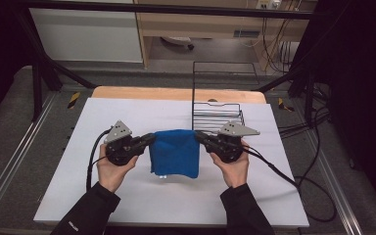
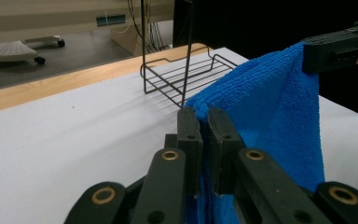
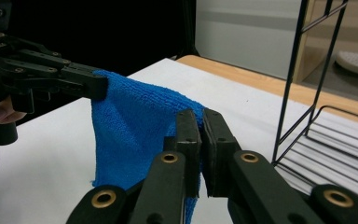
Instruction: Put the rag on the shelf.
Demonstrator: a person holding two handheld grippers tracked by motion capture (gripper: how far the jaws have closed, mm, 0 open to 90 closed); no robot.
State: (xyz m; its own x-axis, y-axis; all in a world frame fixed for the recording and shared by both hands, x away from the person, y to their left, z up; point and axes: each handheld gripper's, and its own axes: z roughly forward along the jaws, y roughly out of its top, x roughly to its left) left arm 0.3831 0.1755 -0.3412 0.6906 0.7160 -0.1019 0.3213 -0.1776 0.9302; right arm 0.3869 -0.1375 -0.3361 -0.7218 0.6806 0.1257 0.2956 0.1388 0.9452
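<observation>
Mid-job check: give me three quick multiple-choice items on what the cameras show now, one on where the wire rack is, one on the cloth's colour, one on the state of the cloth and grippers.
1. Where does the wire rack stand on the table?
A. Far side, right of centre, beyond the cloth
B. Near left corner
C. On top of the cloth

2. What colour is the cloth?
A. Red
B. Blue
C. White

3. How is the cloth held?
A. It lies flat and untouched
B. One gripper alone pinches it
C. The left gripper and the right gripper each pinch an upper corner, and it hangs between them

Answers:
1. A, the high view puts the rack behind the cloth, toward the right.
2. B, it is blue in every view.
3. C, each gripper view shows its own jaws closed on cloth, with the other gripper clamped on the far corner.
</observation>
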